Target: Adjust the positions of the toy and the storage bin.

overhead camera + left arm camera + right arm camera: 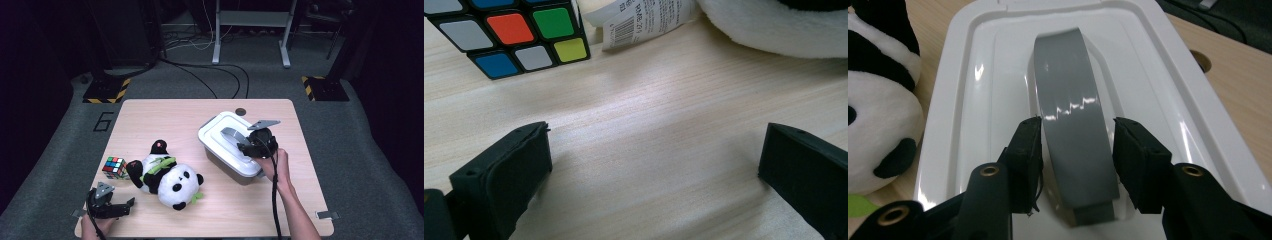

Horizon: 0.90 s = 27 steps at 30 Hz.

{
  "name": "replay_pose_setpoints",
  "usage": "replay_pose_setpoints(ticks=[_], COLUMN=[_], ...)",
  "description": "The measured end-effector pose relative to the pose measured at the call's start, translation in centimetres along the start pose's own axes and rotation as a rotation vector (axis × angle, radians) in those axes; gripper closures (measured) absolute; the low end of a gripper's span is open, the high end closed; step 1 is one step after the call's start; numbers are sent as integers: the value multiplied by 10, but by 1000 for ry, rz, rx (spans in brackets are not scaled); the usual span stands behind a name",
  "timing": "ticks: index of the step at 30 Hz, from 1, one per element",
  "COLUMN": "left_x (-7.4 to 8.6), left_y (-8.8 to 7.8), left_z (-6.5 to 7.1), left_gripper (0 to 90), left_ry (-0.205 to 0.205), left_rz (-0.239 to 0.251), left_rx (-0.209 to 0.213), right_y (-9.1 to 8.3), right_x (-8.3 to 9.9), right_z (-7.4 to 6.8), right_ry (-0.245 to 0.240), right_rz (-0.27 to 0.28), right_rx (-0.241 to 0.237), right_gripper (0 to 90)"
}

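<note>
My right claw [1077, 142] sits low centre in the right gripper view, jaws narrowed around the grey handle [1071, 125] of the white lid [958, 100]. The left pad looks to be touching the handle edge; the right pad shows a thin gap, so I judge the grip not yet firm. In the high view this claw is right of centre, over the white box [227, 145], which stands closed on the table [150, 112].

My left claw [112, 207], lower left of the high view, is wide and holds nothing; bare wood lies between its jaws. The puzzle cube [509, 35] is upper left of the left gripper view, the plush panda [167, 177] mid-frame in the high view, just left of the box.

Progress, my reading: handle reached and straddled. Left: clamp fully, lift the lid off. Panda and cube untouched on the table.
</note>
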State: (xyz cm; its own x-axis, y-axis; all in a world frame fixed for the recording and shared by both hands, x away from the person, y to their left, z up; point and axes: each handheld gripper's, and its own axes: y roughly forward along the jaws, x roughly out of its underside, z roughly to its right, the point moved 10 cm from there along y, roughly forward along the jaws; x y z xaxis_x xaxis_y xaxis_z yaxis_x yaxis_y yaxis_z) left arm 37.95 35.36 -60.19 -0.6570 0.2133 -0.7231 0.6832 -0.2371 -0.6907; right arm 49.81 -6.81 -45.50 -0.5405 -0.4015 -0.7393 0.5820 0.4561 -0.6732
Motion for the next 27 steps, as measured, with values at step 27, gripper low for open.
replay_pose_setpoints(ticks=[27], left_x=[1], left_y=[-1], left_z=[0], left_gripper=[5], left_ry=[1], left_rz=[-9], left_rx=[4], right_y=[29], right_x=[-37], right_z=[-24], right_ry=[-91], right_rz=[21], right_rx=[-12], right_gripper=[666])
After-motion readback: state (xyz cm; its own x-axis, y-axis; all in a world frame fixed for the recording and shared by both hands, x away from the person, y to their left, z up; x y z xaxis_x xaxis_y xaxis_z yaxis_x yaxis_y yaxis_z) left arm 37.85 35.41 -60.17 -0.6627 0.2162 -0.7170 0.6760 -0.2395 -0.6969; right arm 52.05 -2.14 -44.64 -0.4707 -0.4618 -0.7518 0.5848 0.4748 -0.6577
